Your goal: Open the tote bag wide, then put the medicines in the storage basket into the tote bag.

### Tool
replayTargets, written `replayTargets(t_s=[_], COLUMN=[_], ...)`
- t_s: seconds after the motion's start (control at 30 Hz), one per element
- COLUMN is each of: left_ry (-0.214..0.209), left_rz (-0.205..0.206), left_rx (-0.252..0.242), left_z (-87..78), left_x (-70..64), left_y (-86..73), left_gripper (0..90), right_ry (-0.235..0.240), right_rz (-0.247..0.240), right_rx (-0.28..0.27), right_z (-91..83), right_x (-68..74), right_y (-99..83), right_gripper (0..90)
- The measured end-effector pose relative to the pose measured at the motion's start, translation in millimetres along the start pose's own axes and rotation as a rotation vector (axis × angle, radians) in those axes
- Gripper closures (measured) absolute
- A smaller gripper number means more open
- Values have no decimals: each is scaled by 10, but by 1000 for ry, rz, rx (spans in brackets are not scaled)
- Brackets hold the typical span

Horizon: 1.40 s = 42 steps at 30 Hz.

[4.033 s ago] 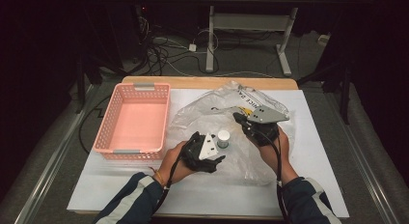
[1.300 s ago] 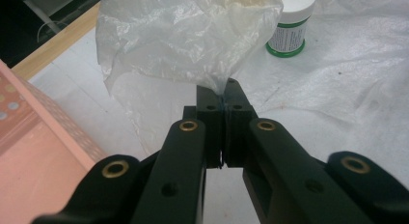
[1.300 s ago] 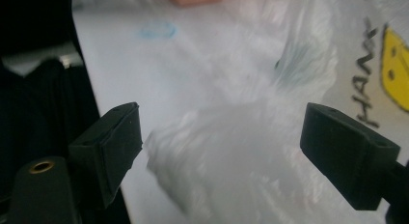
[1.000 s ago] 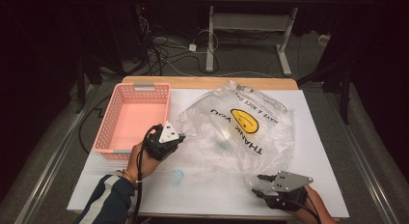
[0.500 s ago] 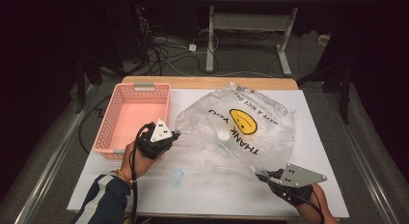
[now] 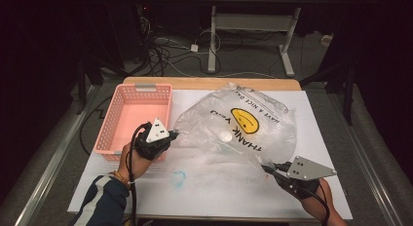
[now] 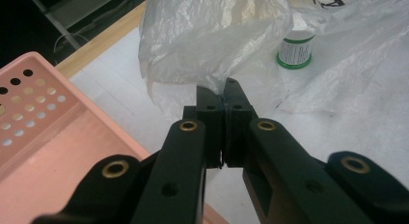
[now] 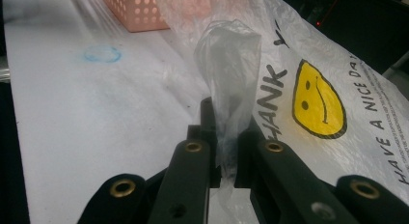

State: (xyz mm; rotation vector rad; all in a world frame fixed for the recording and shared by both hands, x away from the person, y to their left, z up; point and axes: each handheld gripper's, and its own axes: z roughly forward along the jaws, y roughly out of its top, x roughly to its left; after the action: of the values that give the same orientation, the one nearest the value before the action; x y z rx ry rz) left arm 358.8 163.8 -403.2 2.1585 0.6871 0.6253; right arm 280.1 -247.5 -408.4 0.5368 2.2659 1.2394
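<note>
On white table, left gripper (image 6: pixel 171 134), right gripper (image 6: pixel 268 169) pinching plastic bag (image 6: pixel 243 128)

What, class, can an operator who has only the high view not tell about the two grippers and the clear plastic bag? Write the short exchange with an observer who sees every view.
Operator: Is the left gripper really gripping the plastic bag?
Observer: Yes. In the left gripper view its jaws are closed on a bunched edge of the film.
Operator: And the right gripper?
Observer: The right gripper view shows a twisted strip of the bag pinched between its jaws.
Operator: What is the pale round thing inside the bag?
Observer: A small white container with a green rim and a printed label, standing upright under the film.
</note>
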Motion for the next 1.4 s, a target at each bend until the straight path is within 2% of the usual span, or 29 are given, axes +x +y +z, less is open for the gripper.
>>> replayTargets(t_s=[0.3, 0.7, 0.87, 1.17, 1.3, 1.4], left_ry=[-1, 20, 22, 27, 23, 15], left_rz=[-8, -29, -20, 1, 3, 3], left_rx=[-17, -39, -36, -26, -43, -51], left_z=[-25, -143, -279, -539, -675, -705], left_x=[41, 89, 84, 2, -12, -8], left_y=[-19, -15, -47, -147, -148, -129], left_gripper=[860, 860, 860, 860, 859, 859], right_ry=[-17, -50, -56, -23, -14, -15], right_rz=[13, 27, 26, 23, 13, 5], right_rx=[-5, -54, -69, -89, -101, -112], right_z=[32, -33, -85, -125, -180, -203], right_x=[-52, -148, -146, -96, -44, -30], right_y=[-1, 62, 93, 139, 184, 231], right_gripper=[884, 885, 886, 887, 887, 887])
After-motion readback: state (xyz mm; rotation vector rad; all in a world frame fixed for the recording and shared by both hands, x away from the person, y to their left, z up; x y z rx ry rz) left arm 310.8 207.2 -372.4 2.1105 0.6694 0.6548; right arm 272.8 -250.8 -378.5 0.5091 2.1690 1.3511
